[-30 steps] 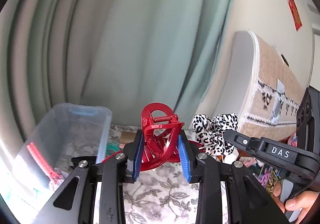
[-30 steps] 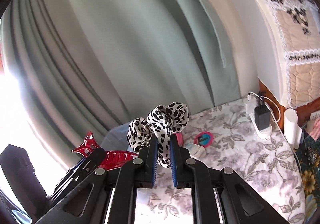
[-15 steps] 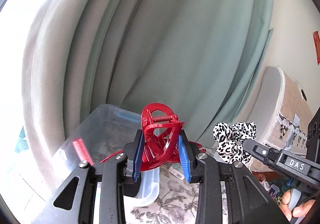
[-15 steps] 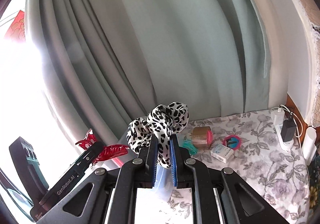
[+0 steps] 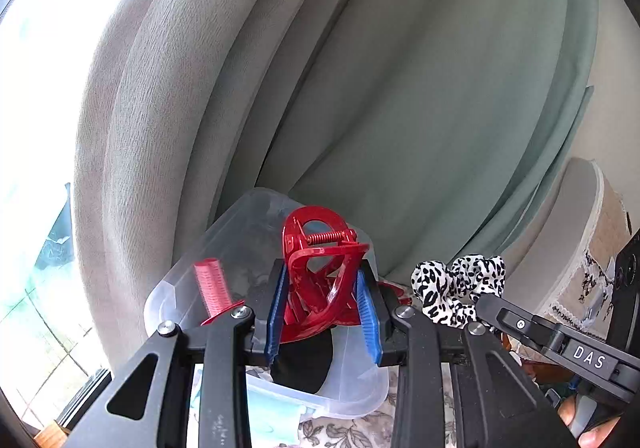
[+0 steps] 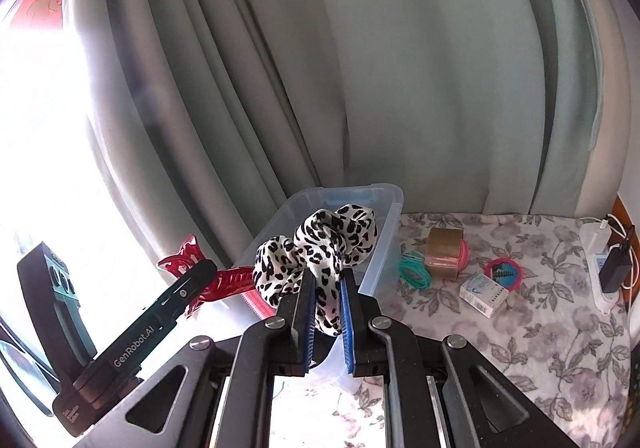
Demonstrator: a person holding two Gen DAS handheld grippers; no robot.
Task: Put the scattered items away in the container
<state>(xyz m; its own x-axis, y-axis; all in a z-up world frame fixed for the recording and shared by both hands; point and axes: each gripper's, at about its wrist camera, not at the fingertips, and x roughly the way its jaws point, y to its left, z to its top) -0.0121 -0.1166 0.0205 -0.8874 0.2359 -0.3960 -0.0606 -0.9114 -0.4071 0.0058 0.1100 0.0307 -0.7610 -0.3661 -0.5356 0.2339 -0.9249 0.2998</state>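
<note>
Clear plastic container [image 6: 384, 244] stands on the flowered cloth [image 6: 532, 332] before the grey-green curtain [image 6: 360, 68], a red hair roller [image 5: 212, 284] lying inside it, with a tape roll [image 6: 442, 253], teal bands [image 6: 414, 268] and a small box [image 6: 482, 293] scattered beside it. Over it the left gripper [image 5: 323, 318], lettered "GenRobot.AI" in the right view, pinches a red claw clip [image 5: 320, 268]. Just beside it, the right gripper [image 6: 326, 322], lettered "DAS" in the left view, is squeezed on a leopard-print scrunchie [image 6: 316, 252].

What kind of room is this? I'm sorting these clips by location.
Probably a bedroom or living room at home: long curtains, a floral tablecloth, and hair bits like a scrunchie and claw clip.
</note>
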